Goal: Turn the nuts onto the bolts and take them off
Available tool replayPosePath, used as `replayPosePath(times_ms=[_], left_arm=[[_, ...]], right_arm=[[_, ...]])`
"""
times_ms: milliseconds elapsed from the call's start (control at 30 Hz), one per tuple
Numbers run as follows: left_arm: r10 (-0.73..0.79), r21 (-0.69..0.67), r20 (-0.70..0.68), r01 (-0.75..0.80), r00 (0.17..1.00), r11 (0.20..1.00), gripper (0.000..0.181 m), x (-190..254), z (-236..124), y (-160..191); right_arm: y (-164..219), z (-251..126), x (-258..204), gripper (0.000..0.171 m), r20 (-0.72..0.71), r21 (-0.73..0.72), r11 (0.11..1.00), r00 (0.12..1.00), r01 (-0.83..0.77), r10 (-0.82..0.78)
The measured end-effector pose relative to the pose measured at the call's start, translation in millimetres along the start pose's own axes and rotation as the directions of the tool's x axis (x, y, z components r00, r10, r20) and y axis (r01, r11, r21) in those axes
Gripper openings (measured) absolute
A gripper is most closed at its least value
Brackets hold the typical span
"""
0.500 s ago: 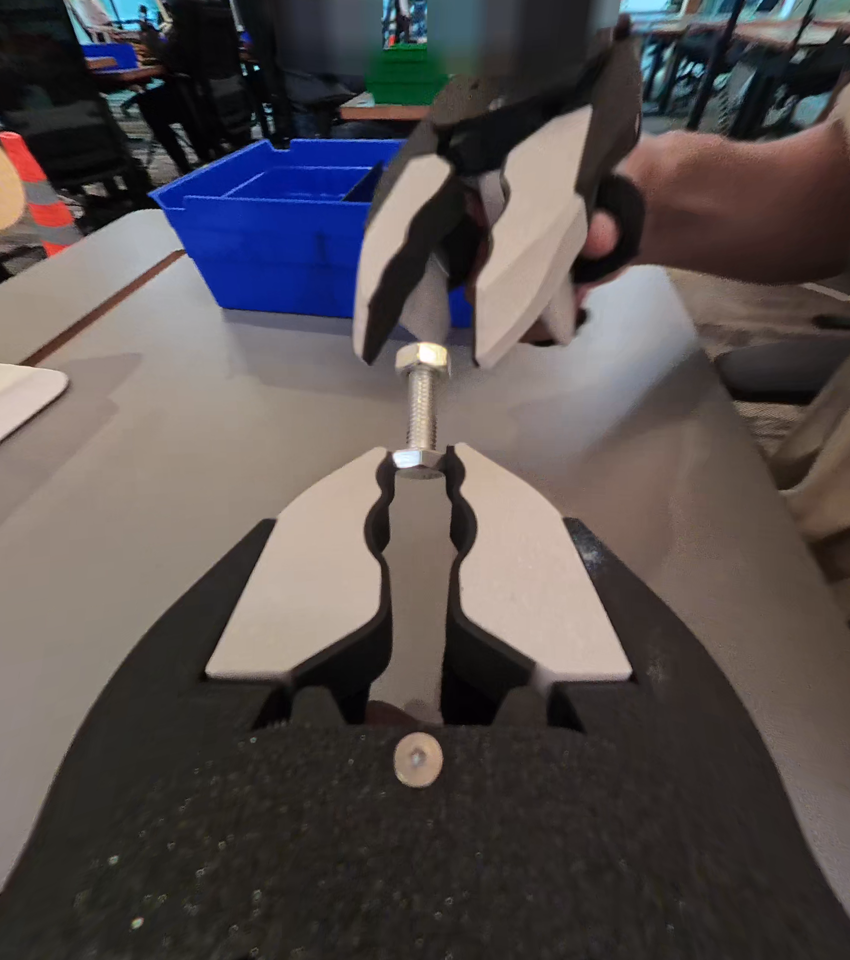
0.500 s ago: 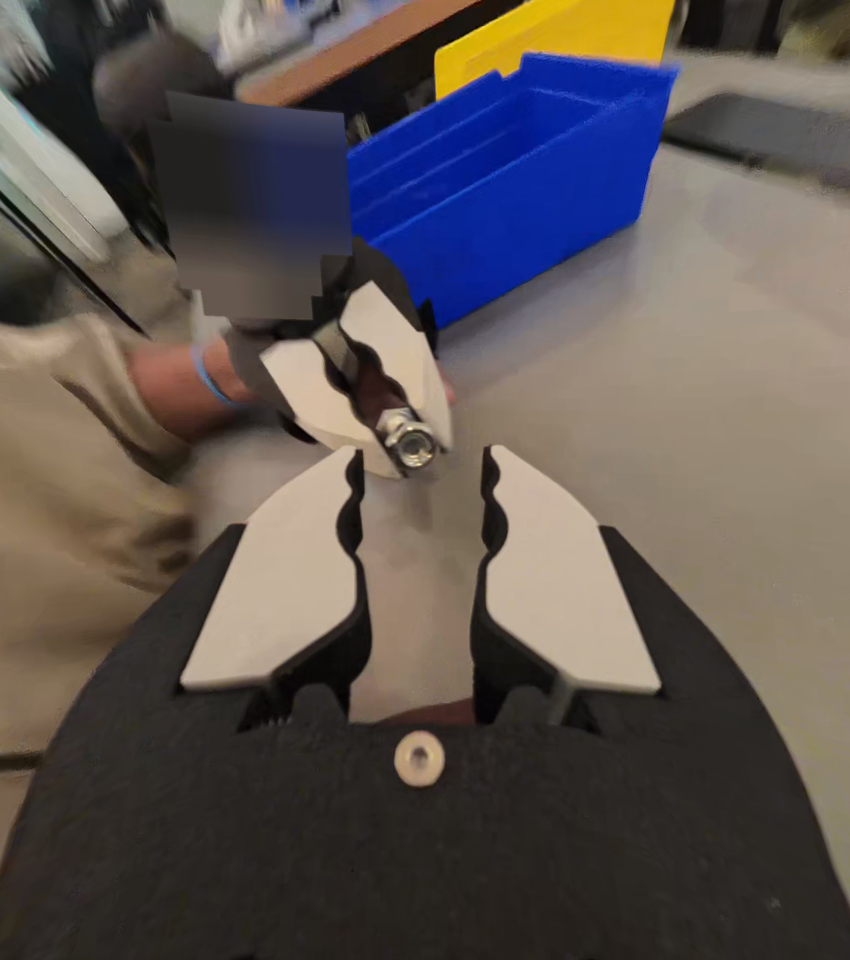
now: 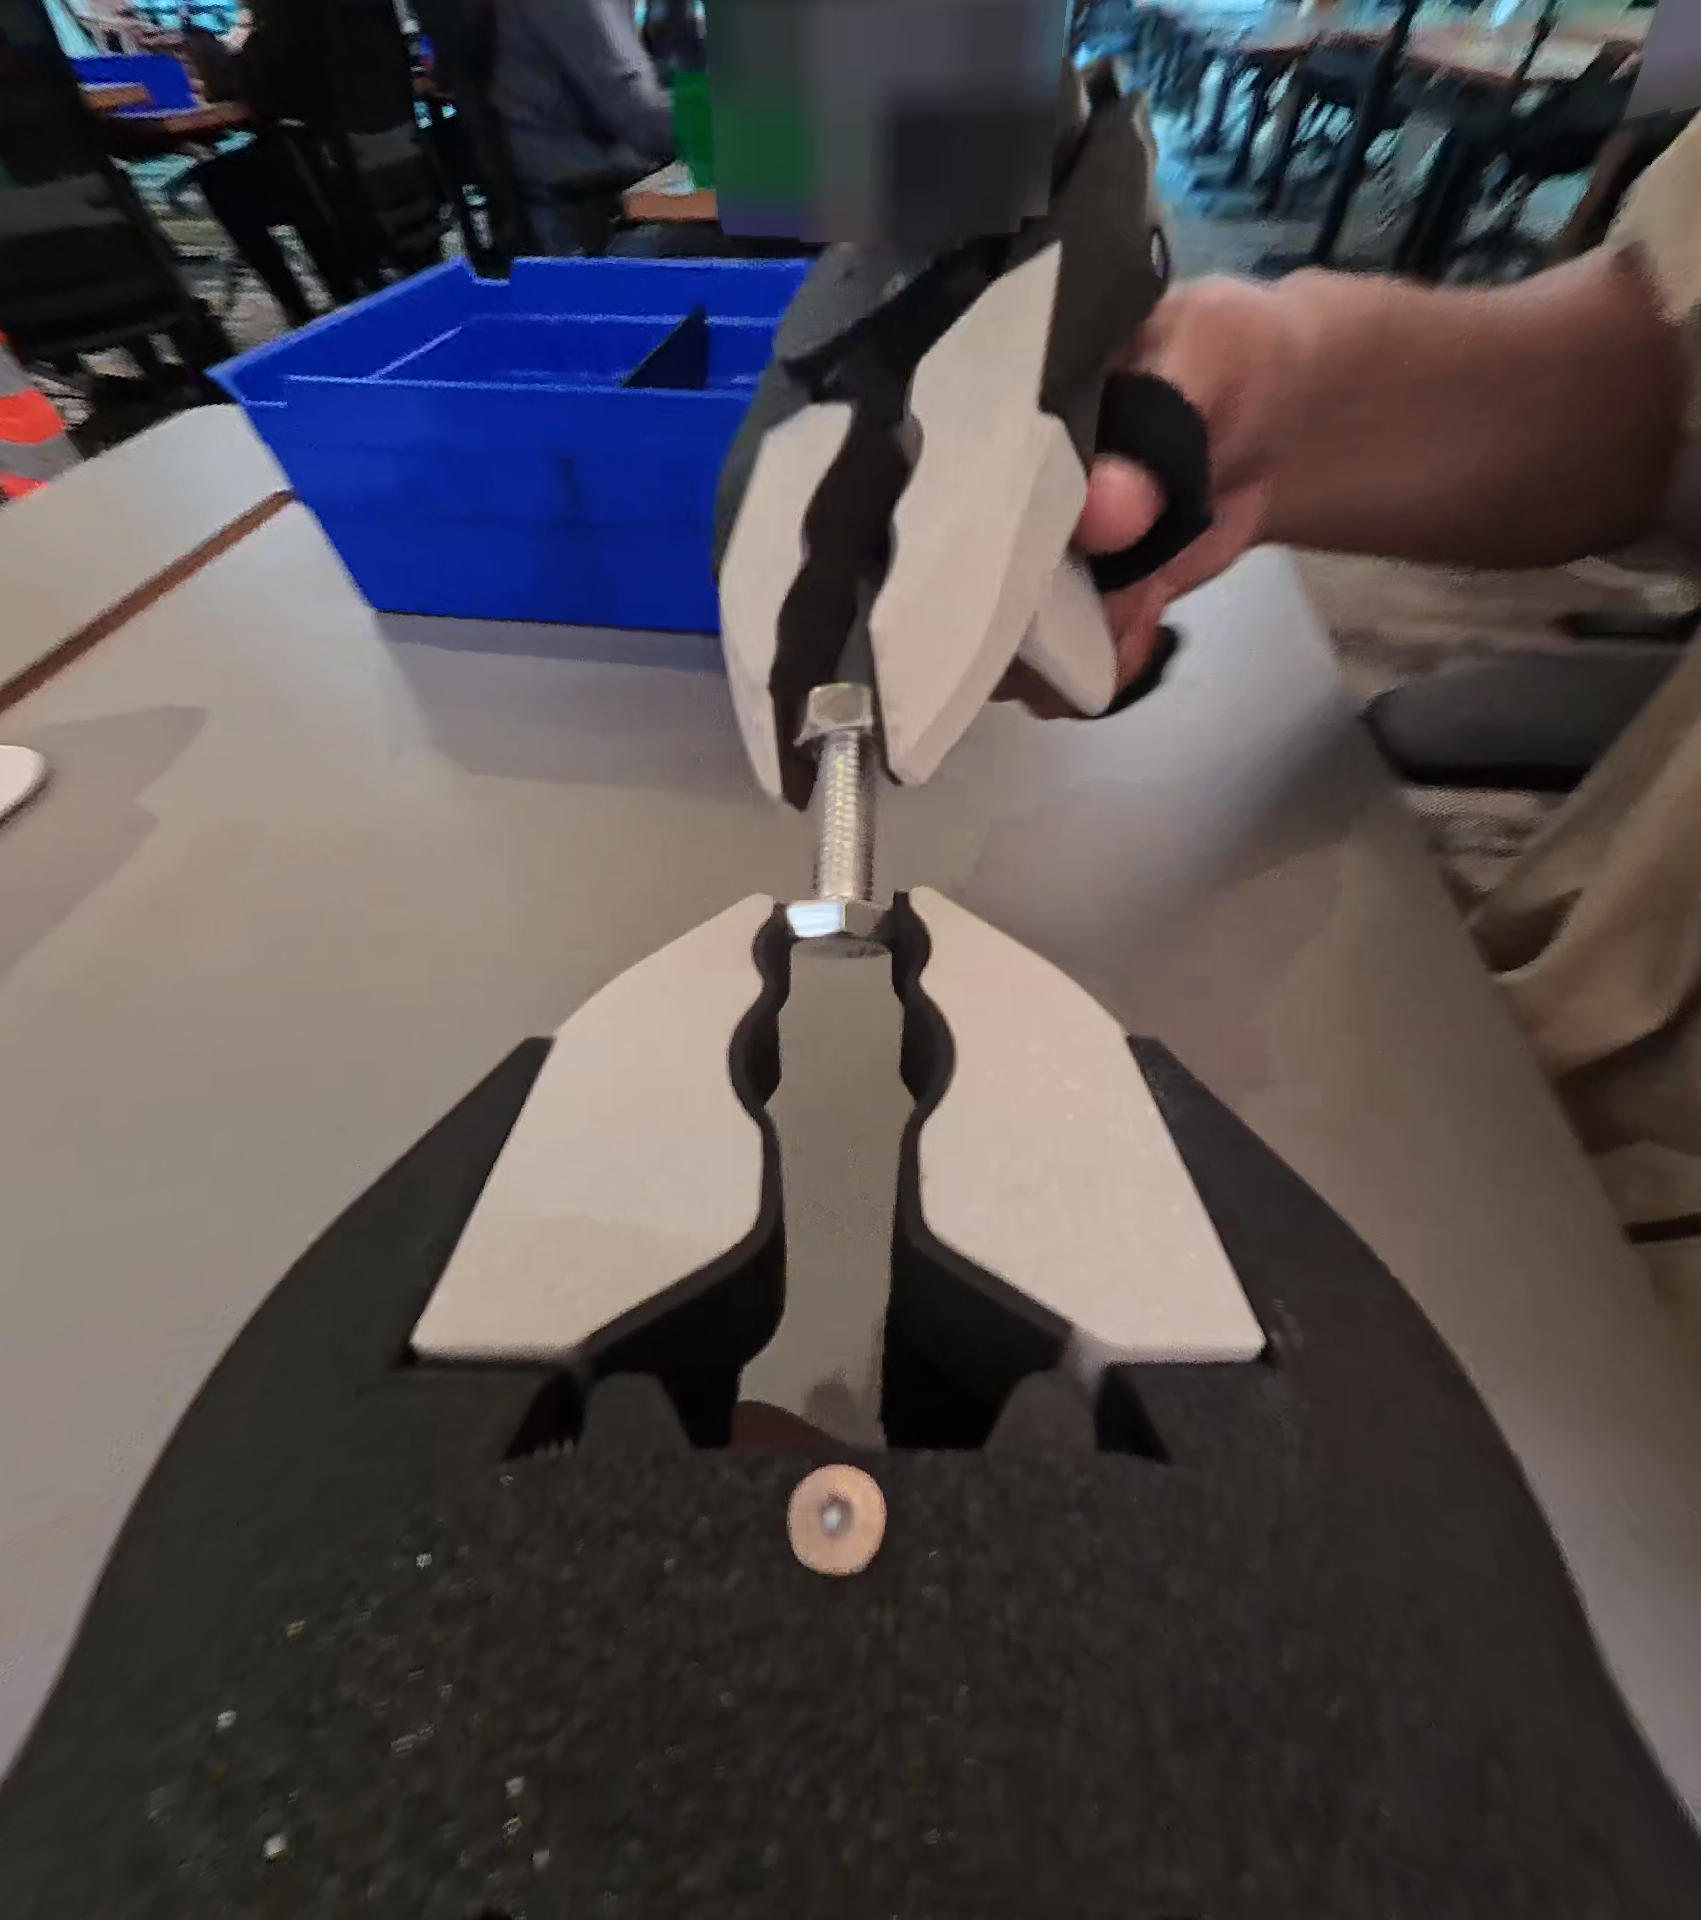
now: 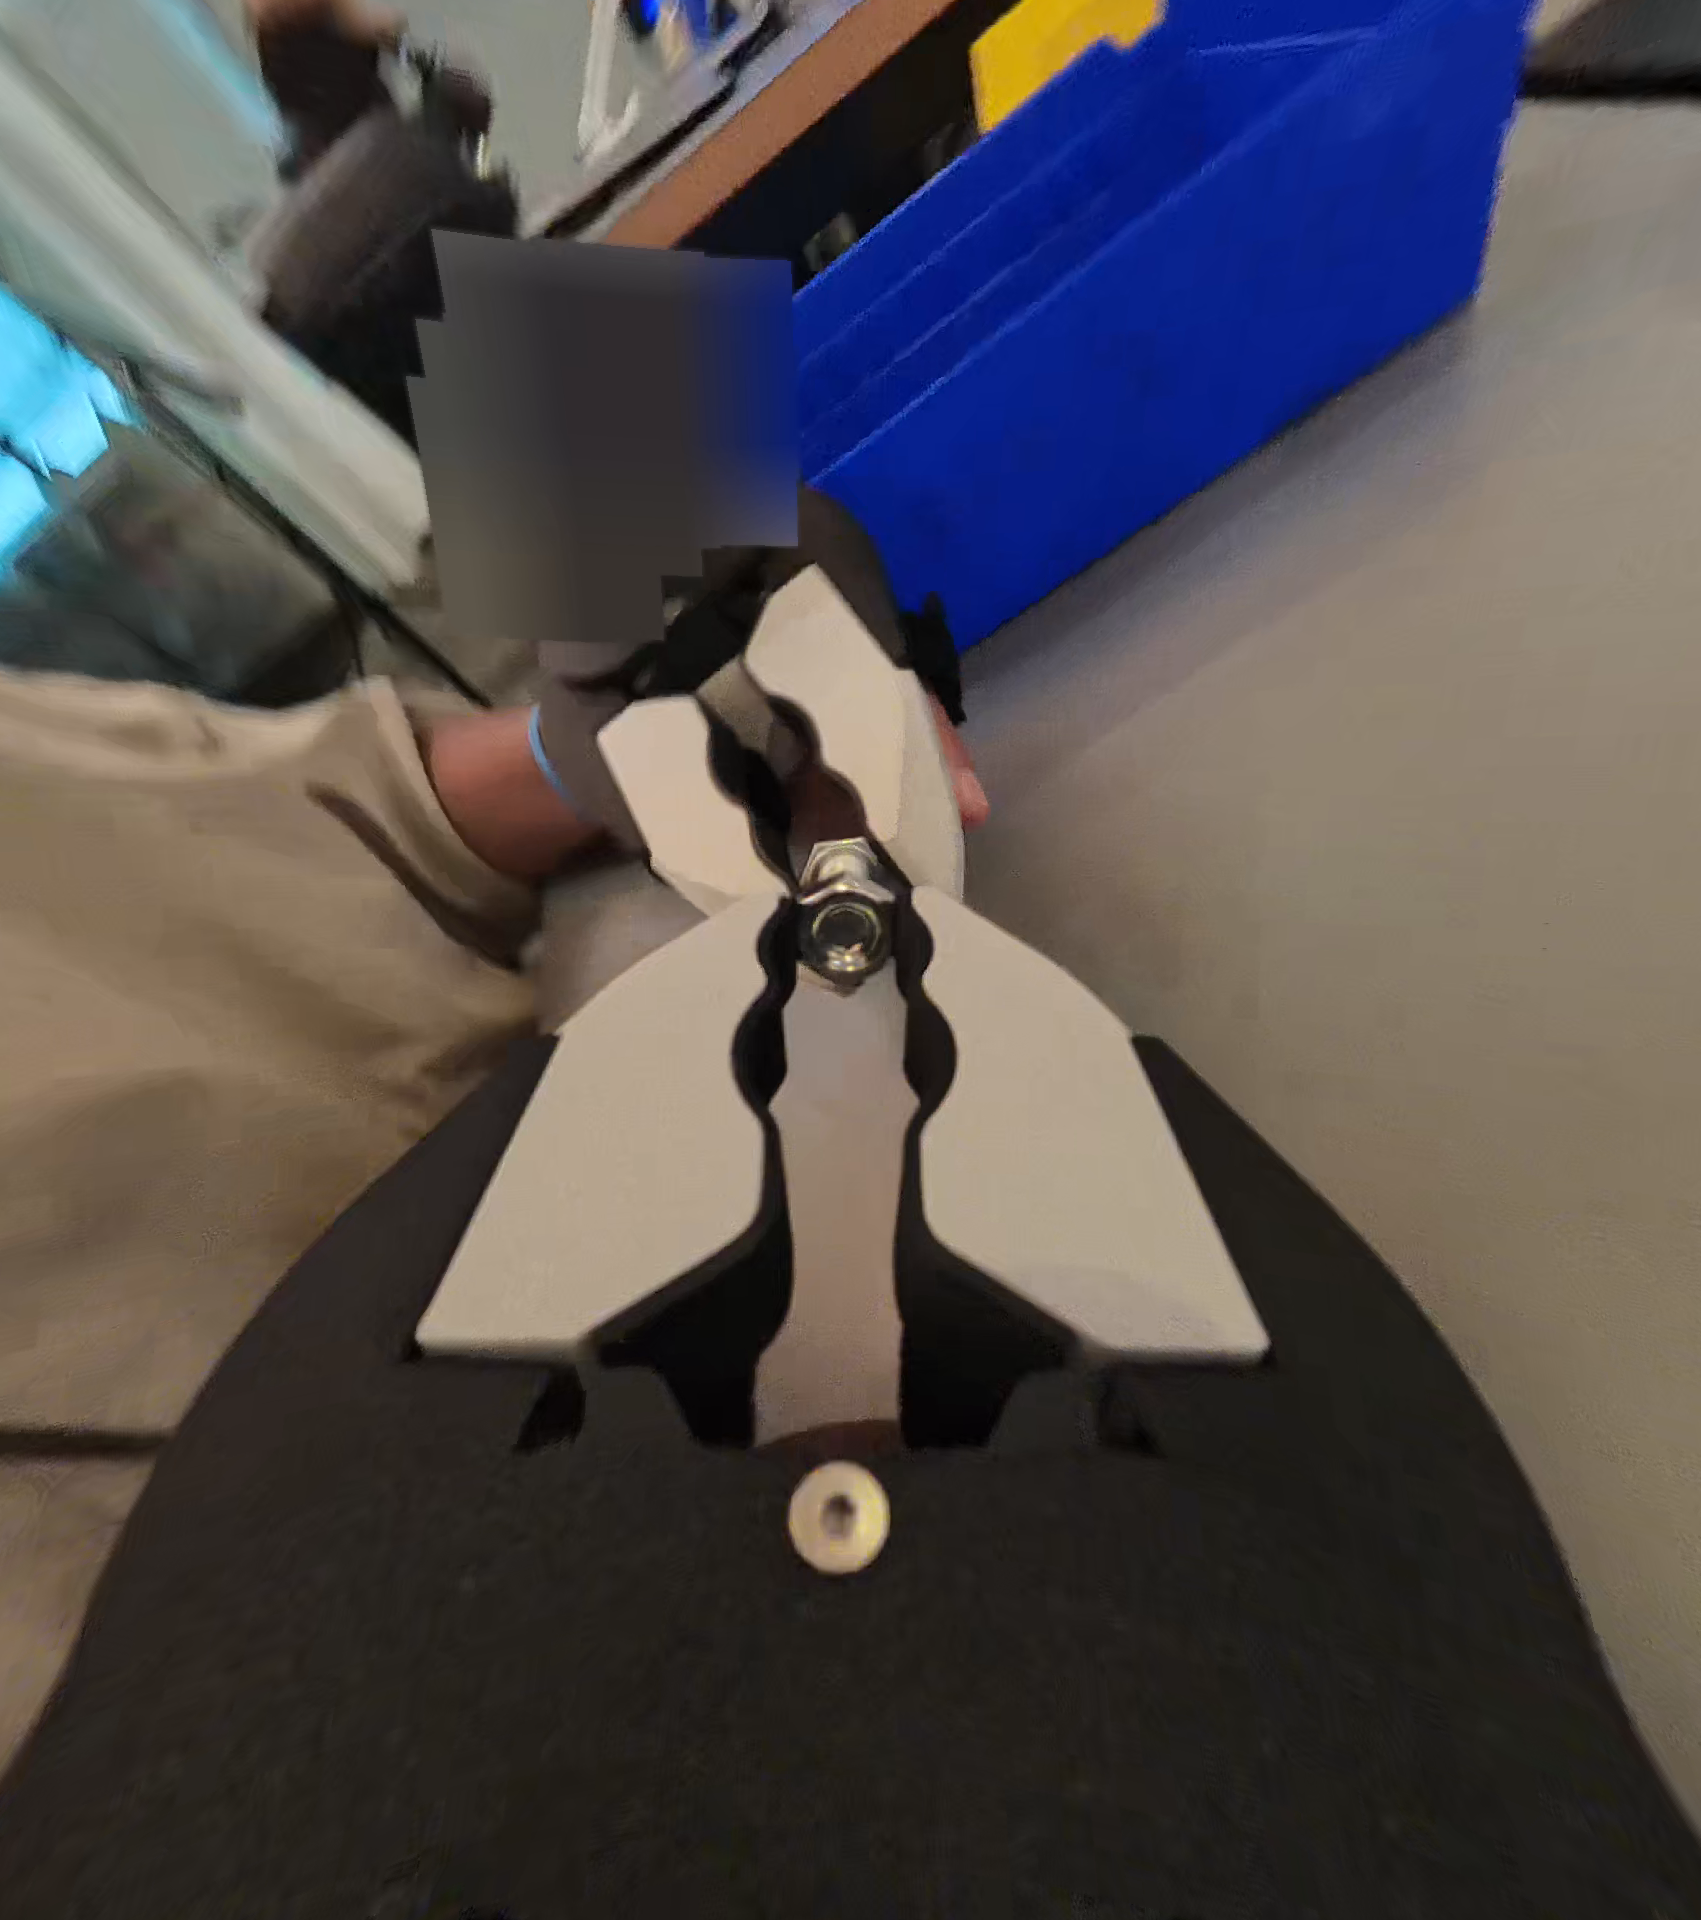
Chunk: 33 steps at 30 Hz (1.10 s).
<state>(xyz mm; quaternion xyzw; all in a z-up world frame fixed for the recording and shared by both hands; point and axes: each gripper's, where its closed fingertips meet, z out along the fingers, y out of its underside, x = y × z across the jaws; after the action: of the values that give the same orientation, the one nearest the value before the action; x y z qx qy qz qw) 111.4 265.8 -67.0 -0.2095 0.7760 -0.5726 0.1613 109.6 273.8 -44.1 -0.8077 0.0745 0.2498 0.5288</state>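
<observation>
**Nut and bolt held between both grippers**

Left wrist view: left gripper (image 3: 838, 920) fingers clamped on bolt (image 3: 844, 831) head, above worktop (image 3: 306, 831).

Right wrist view: right gripper (image 4: 841, 935) fingers clamped on nut (image 4: 838, 932). Steel is rigid and probably slippery; grip the hex flats.

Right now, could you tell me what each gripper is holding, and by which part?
Left gripper: the bolt, by its hex head. Right gripper: the nut at the bolt's far end, by its flats.
</observation>
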Motion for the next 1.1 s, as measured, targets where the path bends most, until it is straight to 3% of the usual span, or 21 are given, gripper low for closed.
replayPosePath(times_ms=[100,200,267,300,333,433,500,567,667,767,833,933,1033,1100], left_arm=[[-0.100,0.063,-0.131,0.109,0.986,0.992,0.018,14,-2,-10],[-0.175,0.078,-0.258,0.201,0.950,0.977,0.018,28,-1,-14],[-0.190,0.088,-0.277,0.222,0.942,0.971,0.018,30,-1,-15],[-0.188,0.096,-0.262,0.219,0.947,0.971,0.018,27,-1,-16],[-0.184,0.096,-0.249,0.214,0.951,0.972,0.018,24,-2,-16],[-0.142,0.105,-0.145,0.158,0.979,0.982,0.018,11,-4,-16],[-0.081,0.099,-0.015,0.082,0.997,0.992,0.018,-4,-5,-13],[-0.001,0.068,0.096,-0.005,0.995,0.998,0.018,-16,-6,-11],[0.122,-0.010,0.189,-0.122,0.974,0.992,0.018,-22,-5,-3],[0.175,-0.050,0.207,-0.168,0.963,0.984,0.018,-20,0,2],[0.189,-0.072,0.187,-0.179,0.964,0.981,0.019,-16,2,5],[0.150,-0.058,0.158,-0.142,0.976,0.988,0.018,-14,2,5],[0.020,0.019,0.034,-0.021,0.999,1.000,0.018,-2,-1,-3],[-0.074,0.058,-0.090,0.079,0.993,0.995,0.018,10,-2,-8]], right_arm=[[0,-5,-12,0.018,0.044,-0.103,0.931,0.937,0.350,-0.347],[5,-9,-21,0.018,0.136,-0.184,0.711,0.734,0.679,-0.666],[3,-10,-21,0.018,0.153,-0.207,0.594,0.625,0.778,-0.766],[1,-10,-19,0.018,0.139,-0.210,0.584,0.615,0.784,-0.776],[-1,-9,-17,0.019,0.123,-0.202,0.608,0.635,0.768,-0.762],[-12,-10,-11,0.059,0.030,-0.133,0.781,0.790,0.610,-0.612],[-17,-11,-1,0.060,-0.037,-0.051,0.916,0.916,0.398,-0.400],[-14,-9,1,0.057,-0.005,0.041,0.991,0.992,0.130,-0.130],[-7,-4,10,0.050,0.038,0.106,0.965,0.971,-0.241,0.238],[0,3,9,0.035,0.086,0.096,0.910,0.914,-0.403,0.396],[1,6,9,0.019,0.063,0.094,0.920,0.925,-0.380,0.376],[1,6,7,0.019,0.034,0.060,0.967,0.969,-0.248,0.246],[1,3,-2,0.019,0.019,-0.023,0.998,0.999,0.050,-0.050],[4,0,-9,0.019,0.044,-0.107,0.951,0.957,0.290,-0.287]])
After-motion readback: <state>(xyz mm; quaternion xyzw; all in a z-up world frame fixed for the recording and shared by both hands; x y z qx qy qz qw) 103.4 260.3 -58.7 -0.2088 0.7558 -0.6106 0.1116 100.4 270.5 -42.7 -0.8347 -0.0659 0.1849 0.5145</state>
